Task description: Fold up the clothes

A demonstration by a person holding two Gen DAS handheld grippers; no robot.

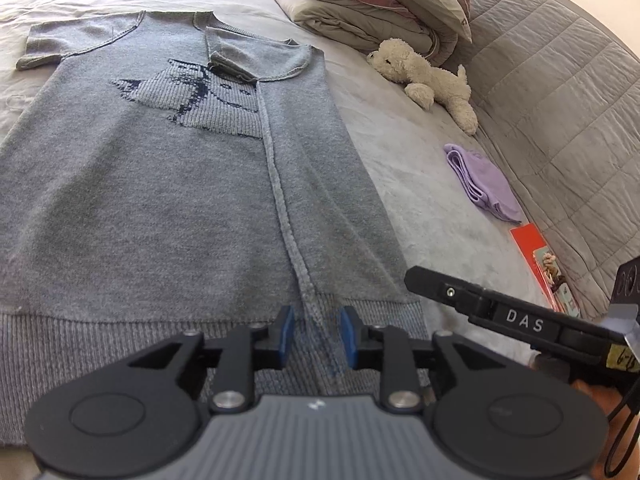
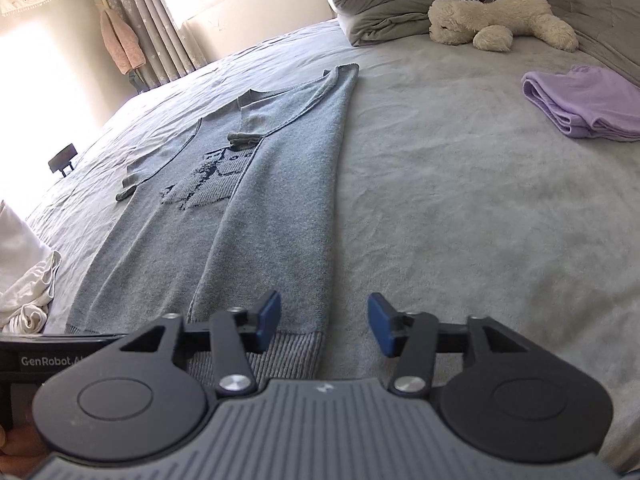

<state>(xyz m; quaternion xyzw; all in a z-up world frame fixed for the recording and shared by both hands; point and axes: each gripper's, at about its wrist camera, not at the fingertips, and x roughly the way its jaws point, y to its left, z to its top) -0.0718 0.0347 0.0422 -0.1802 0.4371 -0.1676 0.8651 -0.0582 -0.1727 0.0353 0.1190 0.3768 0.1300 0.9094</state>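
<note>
The grey knitted short-sleeved sweater with a dark pictured motif (image 1: pixel 160 168) lies flat on the bed's pale grey cover (image 2: pixel 460 200), its ribbed hem toward the near edge and one side panel already laid inward along a raised seam. The left hand-held gripper (image 1: pixel 316 338) stands part open over that seam at the hem, blue pads clear of the knit. The right hand-held gripper (image 2: pixel 324 324) is wide open above the hem's outer corner, holding nothing.

The side fold looks set, so the opposite side likely comes next. To do it well, pinch hem and shoulder of the unfolded side together, lift only slightly, and carry the edge over parallel to the seam so the sleeve tucks in flat.

Readable writing: "DAS" on the right tool's arm in the left view, and "GenRobot.A…" on the left tool's body in the right view.
</note>
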